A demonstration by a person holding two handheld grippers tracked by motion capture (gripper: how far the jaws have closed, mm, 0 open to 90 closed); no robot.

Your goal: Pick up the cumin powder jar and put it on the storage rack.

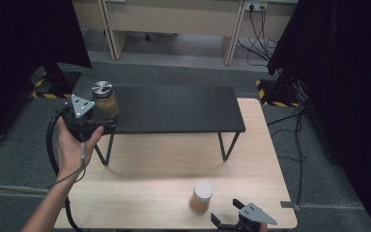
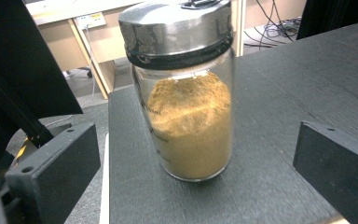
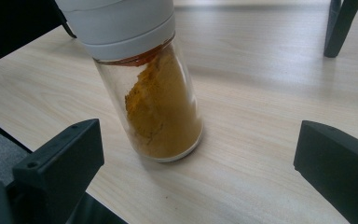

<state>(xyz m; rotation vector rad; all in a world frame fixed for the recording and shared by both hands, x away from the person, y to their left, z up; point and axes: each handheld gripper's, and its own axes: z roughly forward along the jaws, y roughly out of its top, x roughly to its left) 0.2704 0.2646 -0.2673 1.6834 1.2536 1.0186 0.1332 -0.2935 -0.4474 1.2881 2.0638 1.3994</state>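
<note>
A glass jar (image 1: pixel 105 100) with a silver metal lid and tan powder stands upright on the left end of the black shelf (image 1: pixel 174 108). My left gripper (image 1: pixel 95 114) is open just in front of it. In the left gripper view the jar (image 2: pixel 191 126) stands between the wide-spread jaws, which do not touch it. A second jar (image 1: pixel 202 196) with a white lid and orange-yellow powder stands on the wooden table (image 1: pixel 174 159) near its front edge. My right gripper (image 1: pixel 226 212) is open close behind it. In the right gripper view that jar (image 3: pixel 163 112) is slightly left of centre, clear of both jaws.
The black shelf stands on thin metal legs (image 1: pixel 227 145) over the back half of the table. The shelf top to the right of the silver-lidded jar is bare. Dark curtains (image 1: pixel 338 58) flank the table, and cables (image 1: pixel 297 140) hang off its right side.
</note>
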